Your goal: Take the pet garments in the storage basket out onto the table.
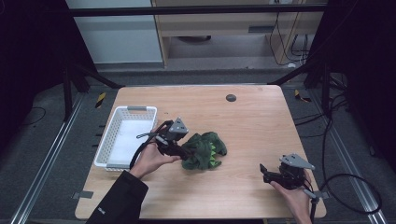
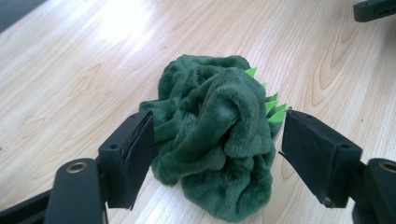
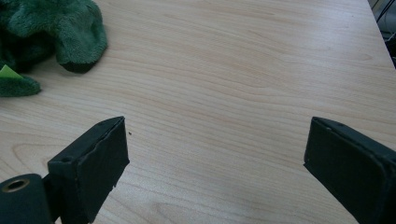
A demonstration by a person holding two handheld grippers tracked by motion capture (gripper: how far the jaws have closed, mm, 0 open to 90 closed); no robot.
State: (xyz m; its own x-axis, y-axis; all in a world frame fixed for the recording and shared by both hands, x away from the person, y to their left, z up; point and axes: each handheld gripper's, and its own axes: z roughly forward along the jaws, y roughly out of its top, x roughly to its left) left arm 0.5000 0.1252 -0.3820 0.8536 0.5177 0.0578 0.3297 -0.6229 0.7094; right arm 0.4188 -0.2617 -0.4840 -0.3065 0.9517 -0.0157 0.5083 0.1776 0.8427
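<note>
A crumpled dark green plush toy with bright green felt spikes lies just left of the centre of the wooden table in the high view. The left gripper, held in the person's left hand, reaches it from the lower left. In the left gripper view its jaws are spread wide, one on each side of the plush toy: the left pad touches or nearly touches the fur, while the right pad stands just clear of the spikes, so nothing is clamped.

A white plastic basket with perforated walls sits at the left edge of the table, close behind the left hand; its inside looks bare white. A small dark round disc lies near the table's far edge, at upper centre. Black cables loop on the floor at the lower right.

The right gripper rests low at the lower right of the table, well apart from the toy, in the right hand. In the right gripper view its jaws gape over bare wood, holding nothing, and the toy is cut off at the upper left corner.

The toy's shape is too bunched to tell head from limbs. The dark sleeve is cut off at the bottom edge.
</note>
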